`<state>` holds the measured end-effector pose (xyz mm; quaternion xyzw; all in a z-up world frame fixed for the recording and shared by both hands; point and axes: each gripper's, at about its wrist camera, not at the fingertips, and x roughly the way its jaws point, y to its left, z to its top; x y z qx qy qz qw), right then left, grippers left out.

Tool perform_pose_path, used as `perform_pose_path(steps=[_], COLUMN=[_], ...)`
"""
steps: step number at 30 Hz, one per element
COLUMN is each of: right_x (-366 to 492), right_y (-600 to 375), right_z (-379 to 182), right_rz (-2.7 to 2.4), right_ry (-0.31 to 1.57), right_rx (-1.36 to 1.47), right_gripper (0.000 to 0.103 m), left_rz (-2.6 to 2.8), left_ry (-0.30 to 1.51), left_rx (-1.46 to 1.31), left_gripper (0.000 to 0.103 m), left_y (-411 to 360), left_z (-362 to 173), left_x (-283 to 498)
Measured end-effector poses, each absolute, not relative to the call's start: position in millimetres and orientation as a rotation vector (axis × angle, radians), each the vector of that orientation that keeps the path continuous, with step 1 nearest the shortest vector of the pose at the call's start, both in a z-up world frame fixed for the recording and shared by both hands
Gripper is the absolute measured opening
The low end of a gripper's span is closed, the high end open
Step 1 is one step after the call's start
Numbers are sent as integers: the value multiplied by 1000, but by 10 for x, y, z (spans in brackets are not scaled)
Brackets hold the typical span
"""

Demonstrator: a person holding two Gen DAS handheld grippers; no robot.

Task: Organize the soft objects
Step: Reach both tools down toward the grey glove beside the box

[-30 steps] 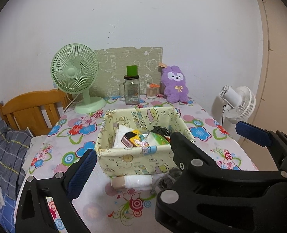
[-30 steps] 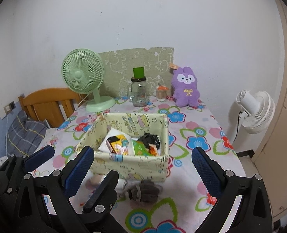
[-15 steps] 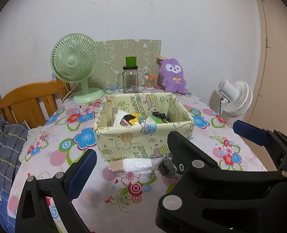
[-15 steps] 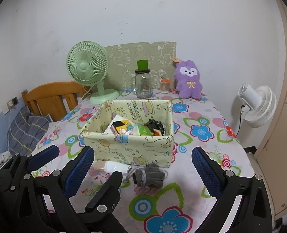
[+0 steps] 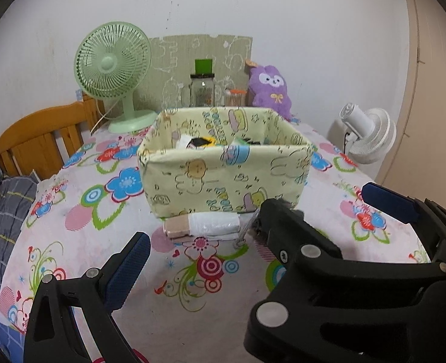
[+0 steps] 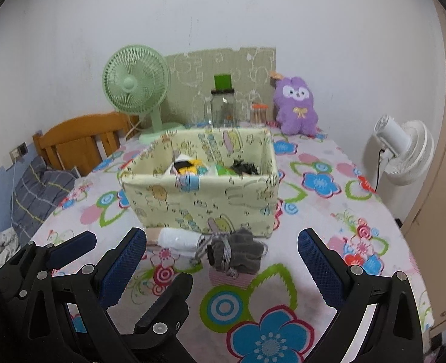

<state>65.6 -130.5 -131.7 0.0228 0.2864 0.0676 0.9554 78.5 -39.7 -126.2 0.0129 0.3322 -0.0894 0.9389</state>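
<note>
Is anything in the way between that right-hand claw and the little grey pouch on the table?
Nothing visible. The right gripper is open, and the grey pouch lies just ahead of it on bare tablecloth. A white roll lies beside the pouch, off to the left, not between them.

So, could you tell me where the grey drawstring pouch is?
In the right wrist view, the grey drawstring pouch lies on the tablecloth before the fabric basket, right of the white roll.

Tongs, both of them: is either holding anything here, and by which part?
Nothing is held. The left tongs and right tongs are open and empty; the grey pouch lies on the table.
</note>
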Motion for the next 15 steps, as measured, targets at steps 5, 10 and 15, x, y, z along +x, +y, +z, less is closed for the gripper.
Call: perform_pose_path(steps=[5, 10, 15], right_x=[765, 867, 966], right_y=[-1304, -1301, -1304], right_z=[-1442, -1555, -1661], right_rz=[131, 126, 124], right_ry=[618, 650, 683], right_rx=[47, 45, 43], right_gripper=[102, 102, 102], left_rz=[-173, -160, -144], left_ry=[703, 734, 764], left_rx=[25, 25, 29], left_gripper=[101, 101, 101], left_y=[-381, -349, -324], left_z=[-1365, -1464, -1560], left_x=[849, 923, 998])
